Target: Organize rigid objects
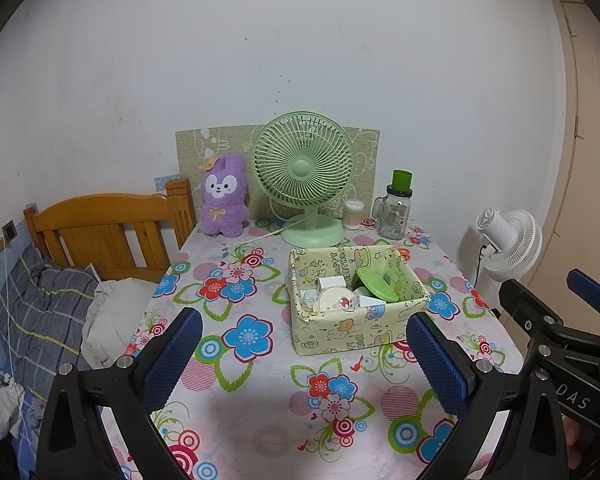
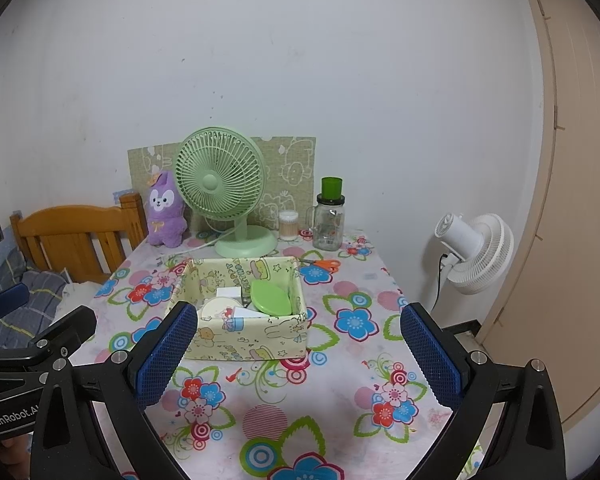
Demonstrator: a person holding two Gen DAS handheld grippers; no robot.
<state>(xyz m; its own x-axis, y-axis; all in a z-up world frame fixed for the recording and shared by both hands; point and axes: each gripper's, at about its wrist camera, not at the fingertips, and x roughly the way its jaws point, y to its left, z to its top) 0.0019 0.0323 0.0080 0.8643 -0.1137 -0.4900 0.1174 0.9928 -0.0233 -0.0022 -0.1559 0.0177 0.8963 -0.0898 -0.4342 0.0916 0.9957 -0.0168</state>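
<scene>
A yellow cartoon-print box (image 1: pixel 342 330) stands on the flowered table (image 1: pixel 260 420); it also shows in the right wrist view (image 2: pixel 252 340). Inside lie a green oval lid (image 1: pixel 374 282) (image 2: pixel 271 298), a round white lid with a cartoon (image 1: pixel 332 298) (image 2: pixel 220 306) and white box-shaped items (image 1: pixel 332 282). My left gripper (image 1: pixel 304 356) is open and empty, held above the table in front of the box. My right gripper (image 2: pixel 300 354) is open and empty, just in front of the box. Orange scissors (image 2: pixel 324 265) lie behind the box.
At the back stand a green desk fan (image 1: pixel 304 172), a purple plush rabbit (image 1: pixel 224 200), a cotton-swab jar (image 1: pixel 354 214) and a glass mug jar with a green cup on top (image 1: pixel 396 212). A wooden bed (image 1: pixel 100 236) is left, a white floor fan (image 2: pixel 476 252) right.
</scene>
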